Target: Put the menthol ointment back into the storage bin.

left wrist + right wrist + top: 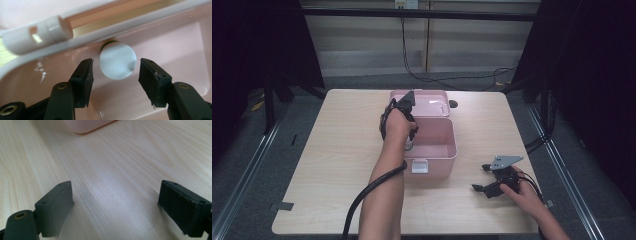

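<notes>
Pale wood grain runs across the desk under dark curtains, where I work with a pair of tongs in each hand. My left tongs reach down into the open pink box, and a small white cylinder with a dark ring at its far end sits between their pads, touching neither: the pads stand slightly apart with a gap of pink floor showing on both sides, so I read them as spread and the piece as let go, resting inside the box close under the white rim beyond the tips. Above and to the left of my tips lies the box's white hinge barrel. My judgement is that the release is the step in hand, and doing it well means lifting straight back out along the line of the tongs, without brushing the cylinder, which looks apt to roll, and without catching the rim. My right tongs rest wide apart and empty low over bare wood, with a corner of the pink box far ahead of their tips. No brand, label or lettering can be read on the box, the cylinder or either pair of tongs.
</notes>
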The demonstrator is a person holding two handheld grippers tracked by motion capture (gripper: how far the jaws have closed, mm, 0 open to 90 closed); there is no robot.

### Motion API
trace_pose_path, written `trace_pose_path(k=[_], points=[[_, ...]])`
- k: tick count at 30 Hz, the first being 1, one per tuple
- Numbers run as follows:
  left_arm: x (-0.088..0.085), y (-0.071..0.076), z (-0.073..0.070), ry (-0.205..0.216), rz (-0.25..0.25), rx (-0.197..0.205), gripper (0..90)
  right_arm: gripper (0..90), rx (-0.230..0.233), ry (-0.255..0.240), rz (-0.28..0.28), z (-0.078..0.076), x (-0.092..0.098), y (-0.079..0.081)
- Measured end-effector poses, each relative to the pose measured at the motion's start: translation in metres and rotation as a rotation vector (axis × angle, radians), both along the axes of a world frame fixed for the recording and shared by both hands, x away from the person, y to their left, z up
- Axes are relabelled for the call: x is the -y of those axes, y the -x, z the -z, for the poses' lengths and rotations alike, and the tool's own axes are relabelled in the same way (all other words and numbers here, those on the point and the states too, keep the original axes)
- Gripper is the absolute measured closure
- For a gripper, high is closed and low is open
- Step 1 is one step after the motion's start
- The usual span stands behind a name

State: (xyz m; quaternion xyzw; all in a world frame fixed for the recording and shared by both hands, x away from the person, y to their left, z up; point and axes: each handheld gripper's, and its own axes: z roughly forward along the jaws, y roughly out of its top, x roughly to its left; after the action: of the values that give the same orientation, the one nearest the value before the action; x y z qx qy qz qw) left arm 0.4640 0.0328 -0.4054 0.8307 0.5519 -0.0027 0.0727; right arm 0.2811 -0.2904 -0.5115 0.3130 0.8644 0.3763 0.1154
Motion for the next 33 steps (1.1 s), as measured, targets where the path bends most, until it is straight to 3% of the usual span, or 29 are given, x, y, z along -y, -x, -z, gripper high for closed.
trace_pose_path(k=[14,33], points=[[-0.005,0.006,-0.022,0.030,0.007,0.016,43.3,11.8,-0.001,-0.001,0.000,0.000,0.000,0.000],[-0.015,0.015,-0.054,0.049,0.057,0.017,37.6,11.7,-0.002,-0.002,0.000,0.000,0.000,0.000]])
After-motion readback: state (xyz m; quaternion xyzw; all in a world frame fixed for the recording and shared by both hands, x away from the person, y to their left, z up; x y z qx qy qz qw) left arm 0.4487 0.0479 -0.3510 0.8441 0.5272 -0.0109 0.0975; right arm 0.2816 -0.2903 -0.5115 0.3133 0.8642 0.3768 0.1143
